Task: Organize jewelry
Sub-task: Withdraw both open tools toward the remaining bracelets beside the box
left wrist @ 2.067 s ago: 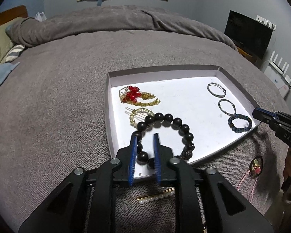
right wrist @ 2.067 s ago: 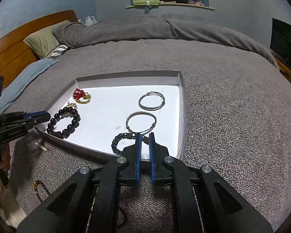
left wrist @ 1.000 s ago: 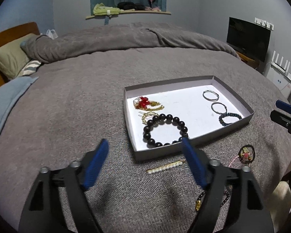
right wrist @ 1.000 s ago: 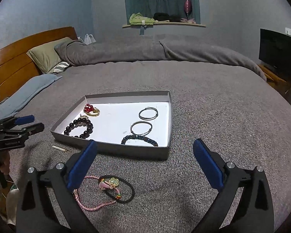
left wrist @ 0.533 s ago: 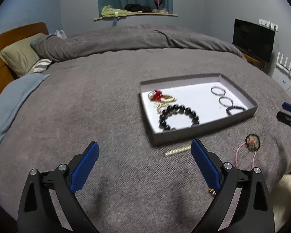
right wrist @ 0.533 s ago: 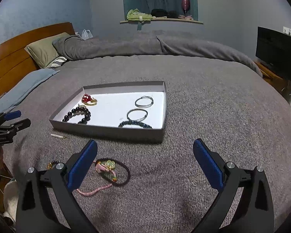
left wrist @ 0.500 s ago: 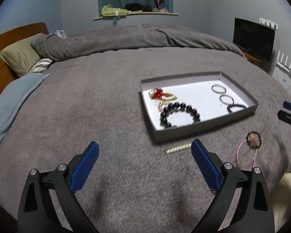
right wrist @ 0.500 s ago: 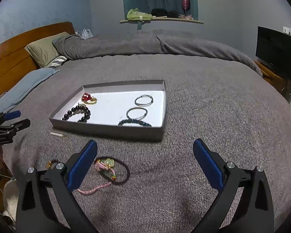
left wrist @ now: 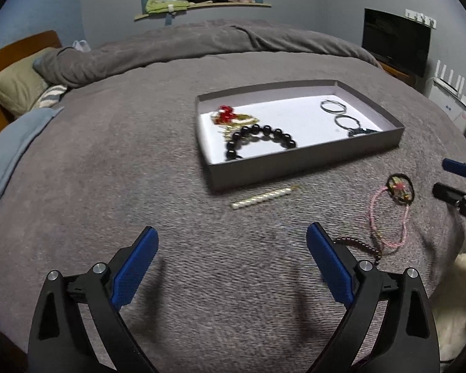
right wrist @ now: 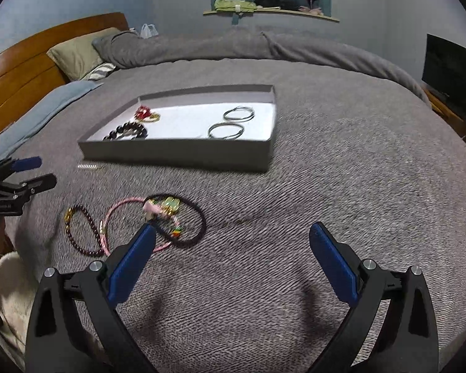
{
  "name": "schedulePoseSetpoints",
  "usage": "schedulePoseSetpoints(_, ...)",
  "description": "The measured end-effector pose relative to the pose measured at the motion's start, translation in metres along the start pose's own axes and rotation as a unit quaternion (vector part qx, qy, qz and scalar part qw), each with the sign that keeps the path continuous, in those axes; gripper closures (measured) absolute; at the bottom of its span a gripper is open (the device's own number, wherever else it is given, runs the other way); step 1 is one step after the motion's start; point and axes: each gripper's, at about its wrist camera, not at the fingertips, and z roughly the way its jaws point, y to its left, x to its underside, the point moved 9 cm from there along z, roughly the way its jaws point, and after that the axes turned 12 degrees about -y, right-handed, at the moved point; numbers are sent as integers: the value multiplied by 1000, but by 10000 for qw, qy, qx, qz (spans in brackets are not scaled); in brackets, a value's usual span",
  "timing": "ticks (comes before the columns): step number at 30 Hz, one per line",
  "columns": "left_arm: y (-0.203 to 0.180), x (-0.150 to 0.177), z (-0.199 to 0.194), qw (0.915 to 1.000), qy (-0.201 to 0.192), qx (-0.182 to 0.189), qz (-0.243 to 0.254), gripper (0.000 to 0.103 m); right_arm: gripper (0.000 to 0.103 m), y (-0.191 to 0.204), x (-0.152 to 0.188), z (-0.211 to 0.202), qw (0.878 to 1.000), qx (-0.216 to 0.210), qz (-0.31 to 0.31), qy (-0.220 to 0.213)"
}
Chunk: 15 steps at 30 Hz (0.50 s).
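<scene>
Grey bedding covers the bed (left wrist: 108, 155) where a shallow grey tray (left wrist: 304, 163) with a white floor sits, holding part of the jewelry. Inside it lie a black bead bracelet (left wrist: 258, 140), a red-and-gold hair ornament (left wrist: 230, 117), two thin metal bangles (right wrist: 233, 121) and, against the near wall, a dark beaded bracelet (left wrist: 362, 131). Outside the tray, a pearl hair clip (left wrist: 264, 199) rests just beside its near wall. Nearer the edge of the bed lie a pink cord bracelet (right wrist: 124, 217), a black hair tie with a charm (right wrist: 183, 220) overlapping it, and a dark red bead bracelet (right wrist: 80, 233) beside them. The left tool (left wrist: 231, 245) hangs over bare bedding with its blue pads spread wide, having just been opening, and nothing between them. The right tool (right wrist: 233, 242) is likewise spread wide and grips nothing; its left pad (right wrist: 133, 258) appears just in front of the pink cord, though contact cannot be told. Motion blur softens the smaller pieces.
</scene>
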Motion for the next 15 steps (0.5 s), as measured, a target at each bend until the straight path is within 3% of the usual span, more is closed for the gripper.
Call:
schedulePoseSetpoints(9,-14,9,4,9998,74,73,156,8,6,13,1,4,9999,-88,-99,-13)
schedulePoseSetpoints(15,-23,18,4,9994,163,283,88,8,20,11,-1,6,10000,-19,-94,-23)
